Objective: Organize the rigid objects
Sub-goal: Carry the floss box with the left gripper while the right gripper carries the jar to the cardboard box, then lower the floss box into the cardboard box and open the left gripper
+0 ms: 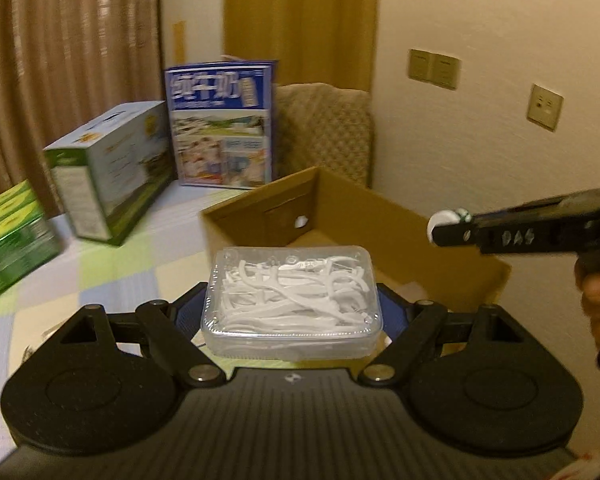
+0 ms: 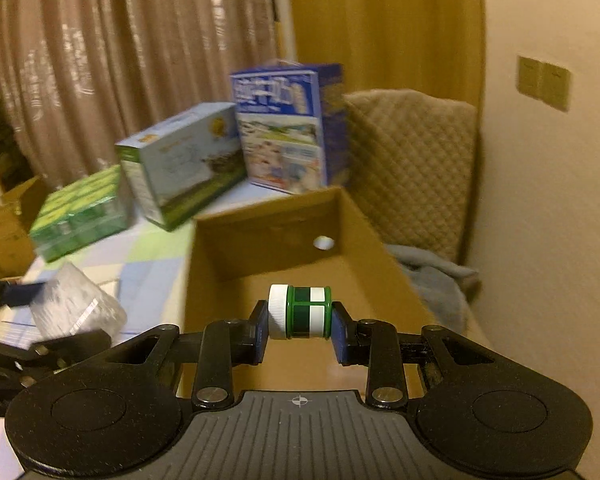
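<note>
My left gripper [image 1: 294, 300] is shut on a clear plastic case of white floss picks [image 1: 292, 300], held flat between its blue pads above the checked tabletop, just short of an open cardboard box [image 1: 364, 208]. In the right wrist view my right gripper [image 2: 300, 316] is shut on a small green-and-white jar with a white cap [image 2: 300, 312], lying sideways over the cardboard box [image 2: 276, 236]. The right gripper [image 1: 452, 228] also shows at the right edge of the left wrist view, over the box. The floss case [image 2: 76, 304] appears blurred at the left of the right wrist view.
Three cartons stand behind the box: a green pack [image 1: 8, 240], a green-and-white carton [image 1: 112, 172] and an upright blue carton [image 1: 224, 124]. A quilted chair back [image 2: 412, 168] and grey cloth [image 2: 436, 268] lie to the right, against a wall. Curtains hang behind.
</note>
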Demonstrator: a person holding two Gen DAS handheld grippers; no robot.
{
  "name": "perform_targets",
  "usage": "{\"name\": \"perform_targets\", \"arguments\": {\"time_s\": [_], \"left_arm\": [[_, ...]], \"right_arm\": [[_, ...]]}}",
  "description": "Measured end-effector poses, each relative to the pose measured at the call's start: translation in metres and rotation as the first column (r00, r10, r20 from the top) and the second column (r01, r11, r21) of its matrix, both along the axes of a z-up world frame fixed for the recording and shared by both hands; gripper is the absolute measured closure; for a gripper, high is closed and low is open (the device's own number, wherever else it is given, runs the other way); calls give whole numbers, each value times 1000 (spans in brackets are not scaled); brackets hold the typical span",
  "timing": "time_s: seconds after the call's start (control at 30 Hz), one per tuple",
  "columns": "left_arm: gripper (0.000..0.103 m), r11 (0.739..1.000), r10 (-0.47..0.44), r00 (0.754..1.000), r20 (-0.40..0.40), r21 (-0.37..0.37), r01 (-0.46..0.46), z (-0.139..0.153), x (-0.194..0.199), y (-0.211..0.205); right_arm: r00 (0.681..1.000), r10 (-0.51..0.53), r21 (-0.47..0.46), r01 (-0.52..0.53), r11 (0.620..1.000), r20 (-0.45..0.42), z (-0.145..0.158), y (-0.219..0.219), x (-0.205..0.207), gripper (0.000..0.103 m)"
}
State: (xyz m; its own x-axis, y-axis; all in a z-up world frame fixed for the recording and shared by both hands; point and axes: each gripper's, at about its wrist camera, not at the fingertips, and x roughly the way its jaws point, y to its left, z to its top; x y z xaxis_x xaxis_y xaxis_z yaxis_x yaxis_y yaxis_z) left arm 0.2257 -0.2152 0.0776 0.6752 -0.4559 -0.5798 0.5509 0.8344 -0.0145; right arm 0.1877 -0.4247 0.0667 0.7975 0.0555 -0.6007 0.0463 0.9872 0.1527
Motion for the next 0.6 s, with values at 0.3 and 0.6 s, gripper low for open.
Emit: {"name": "perform_targets", "arguments": {"time_s": [0.3, 0.6], "left_arm": [[21, 996, -71, 996, -47, 45, 73, -24, 22, -55], [20, 994, -78, 994, -79, 71, 83, -43, 33, -68]], "right_arm": [[998, -32, 40, 34, 999, -56, -31, -42, -4, 74], [997, -24, 52, 28, 998, -71, -42, -49, 5, 74]]}}
